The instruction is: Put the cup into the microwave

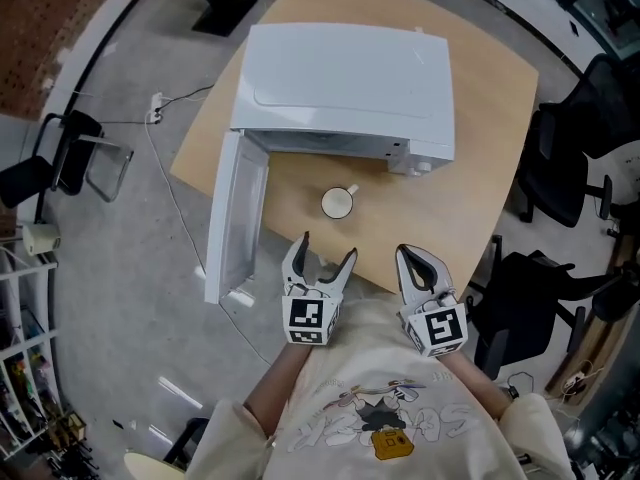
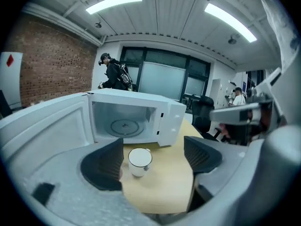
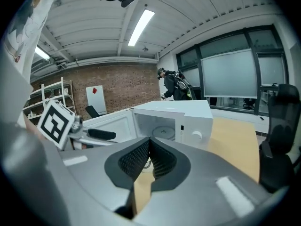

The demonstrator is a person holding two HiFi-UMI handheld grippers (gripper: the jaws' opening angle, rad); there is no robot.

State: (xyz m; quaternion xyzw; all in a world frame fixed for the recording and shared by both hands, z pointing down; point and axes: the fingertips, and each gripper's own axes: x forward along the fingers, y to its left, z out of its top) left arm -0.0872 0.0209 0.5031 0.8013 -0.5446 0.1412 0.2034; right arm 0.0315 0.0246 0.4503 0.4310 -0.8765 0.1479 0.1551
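A white cup stands upright on the wooden table, just in front of the white microwave, whose door hangs open to the left. In the left gripper view the cup sits ahead of the jaws, nearer the left pad, untouched, with the empty microwave cavity behind it. My left gripper is open near the table's front edge, short of the cup. To its right, my right gripper is shut with nothing in it; its pads meet.
Black office chairs stand right of the table. A cable runs across the grey floor on the left, near a shelf. People stand far off by the windows.
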